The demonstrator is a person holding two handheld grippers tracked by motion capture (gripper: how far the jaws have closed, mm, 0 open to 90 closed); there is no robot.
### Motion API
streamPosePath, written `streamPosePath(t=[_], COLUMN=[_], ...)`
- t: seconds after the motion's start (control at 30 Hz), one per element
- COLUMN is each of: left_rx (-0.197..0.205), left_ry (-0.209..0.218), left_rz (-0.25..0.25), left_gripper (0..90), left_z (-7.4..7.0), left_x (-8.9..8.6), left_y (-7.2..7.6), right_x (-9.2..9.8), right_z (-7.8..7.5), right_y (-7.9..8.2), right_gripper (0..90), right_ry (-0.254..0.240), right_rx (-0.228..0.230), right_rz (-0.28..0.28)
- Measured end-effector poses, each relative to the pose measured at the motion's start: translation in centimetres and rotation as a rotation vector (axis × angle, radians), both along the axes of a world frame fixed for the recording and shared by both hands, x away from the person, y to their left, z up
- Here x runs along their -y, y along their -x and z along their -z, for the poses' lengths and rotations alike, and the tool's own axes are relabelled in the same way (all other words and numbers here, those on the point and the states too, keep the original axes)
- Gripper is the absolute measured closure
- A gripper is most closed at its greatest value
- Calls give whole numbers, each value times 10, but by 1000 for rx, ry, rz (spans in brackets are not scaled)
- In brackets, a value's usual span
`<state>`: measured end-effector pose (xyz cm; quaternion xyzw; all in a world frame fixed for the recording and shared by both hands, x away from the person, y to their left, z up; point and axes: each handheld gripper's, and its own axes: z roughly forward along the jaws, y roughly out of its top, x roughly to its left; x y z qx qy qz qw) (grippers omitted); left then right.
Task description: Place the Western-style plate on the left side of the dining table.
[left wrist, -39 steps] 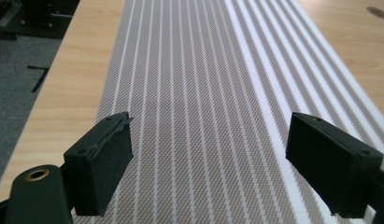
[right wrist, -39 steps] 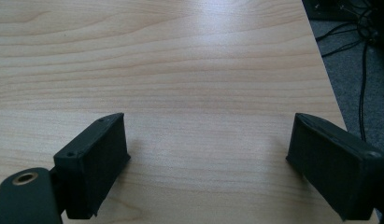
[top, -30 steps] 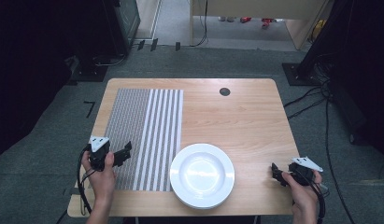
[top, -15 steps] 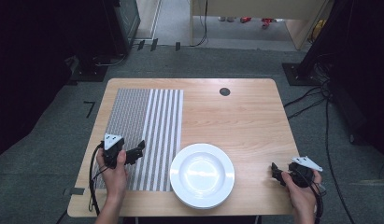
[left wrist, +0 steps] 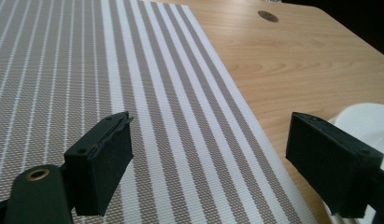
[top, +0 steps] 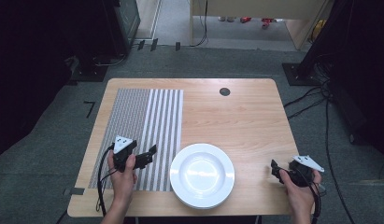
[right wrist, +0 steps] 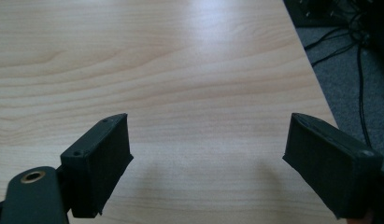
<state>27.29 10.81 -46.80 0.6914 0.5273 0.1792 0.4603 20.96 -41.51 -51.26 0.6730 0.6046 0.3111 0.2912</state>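
We see the left gripper [top: 151, 152] over the striped placemat [top: 143, 121] near the table's [top: 236, 116] front-left corner, jaws spread wide, nothing between them. The white plate [top: 202, 175] sits at the front edge, just right of the mat. The right gripper [top: 275, 169] hovers by the front-right corner, jaws wide and empty.

A striped placemat [top: 143, 135] lies under the left claw [top: 150, 154] on the wooden worktop [top: 236, 121]. A white plate [top: 202, 174] sits just right of that claw, beside the mat's edge. A dark round hole [top: 224, 91] lies far ahead, well apart.
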Motion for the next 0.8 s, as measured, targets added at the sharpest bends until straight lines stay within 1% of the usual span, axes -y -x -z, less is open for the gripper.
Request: streamPosePath(t=[0.2,0.3,0.47,0.6,0.8], left_rx=[-1,0,-4,-7,-6], left_ry=[-3,0,-3,-7,-11], left_rz=[27,28,52,67,90], left_gripper=[148,148,148,148,148], left_z=[0,0,1,1,2], left_x=[6,7,13,17,23], left_y=[3,4,6,9,12], right_x=[-7,-12,-22,-30,-42], right_z=[-8,-12,-18,-21,-24], right_y=[3,3,4,4,4], right_gripper=[140,140,139,140,142], right_ry=[-9,-22,-30,-47,-62], right_rx=[37,55,86,101,113], right_rz=[-6,-17,-43,-58,-83])
